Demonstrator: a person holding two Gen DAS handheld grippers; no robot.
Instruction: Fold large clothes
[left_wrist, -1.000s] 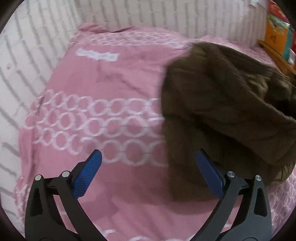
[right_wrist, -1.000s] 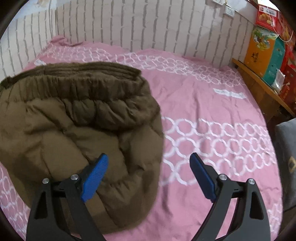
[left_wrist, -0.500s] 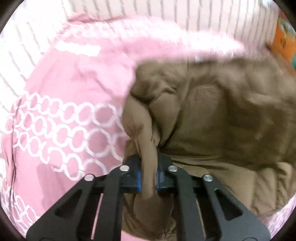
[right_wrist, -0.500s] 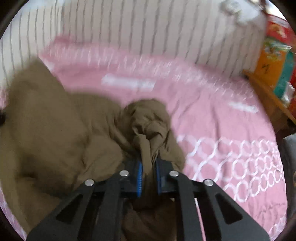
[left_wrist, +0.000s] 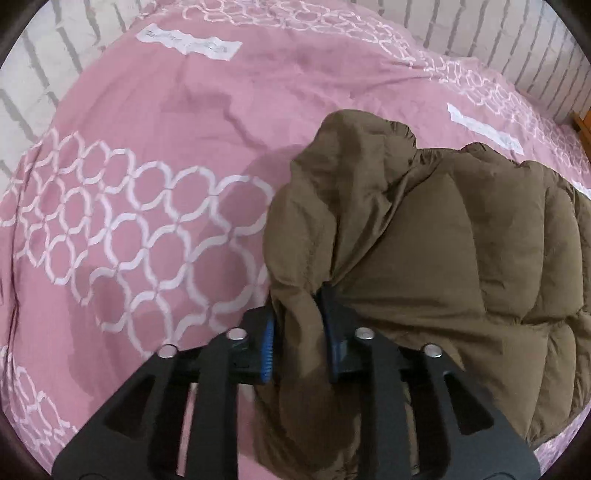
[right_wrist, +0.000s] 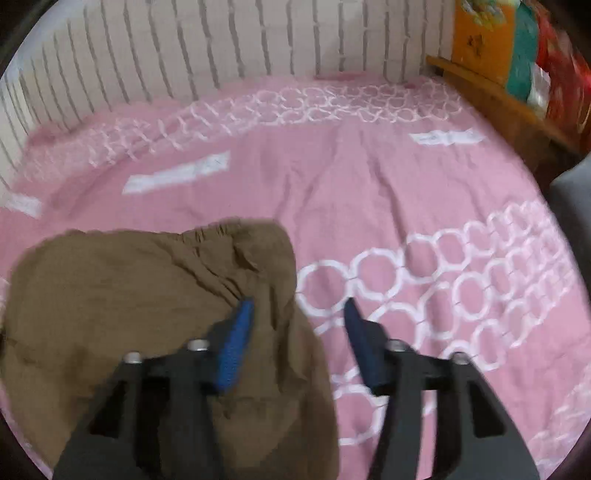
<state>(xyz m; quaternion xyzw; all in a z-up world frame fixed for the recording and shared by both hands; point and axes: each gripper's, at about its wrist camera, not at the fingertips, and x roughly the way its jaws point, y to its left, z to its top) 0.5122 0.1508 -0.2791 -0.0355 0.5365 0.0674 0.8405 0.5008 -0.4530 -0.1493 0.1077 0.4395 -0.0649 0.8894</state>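
Two grippers: both opening after the pinch.
Left gripper (left_wrist: 297, 341): fold of brown padded garment (left_wrist: 424, 258) between pads.
Right gripper (right_wrist: 297, 339): spread, garment released onto pink bedspread (right_wrist: 332, 177).

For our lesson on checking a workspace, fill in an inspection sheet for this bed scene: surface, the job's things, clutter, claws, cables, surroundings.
Surface: pink bedsheet with white ring pattern, wrinkled.
Job's things: brown padded garment, bunched on the sheet, elastic edge visible.
Clutter: white patches on the sheet; unclear whether loose or printed.
Claws: left claw opening, a fold of the garment between its pads; right claw opening, wide, pads clear of the cloth below.
Cables: nothing seen.
Surroundings: white brick-pattern wall; wooden shelf with colourful boxes.
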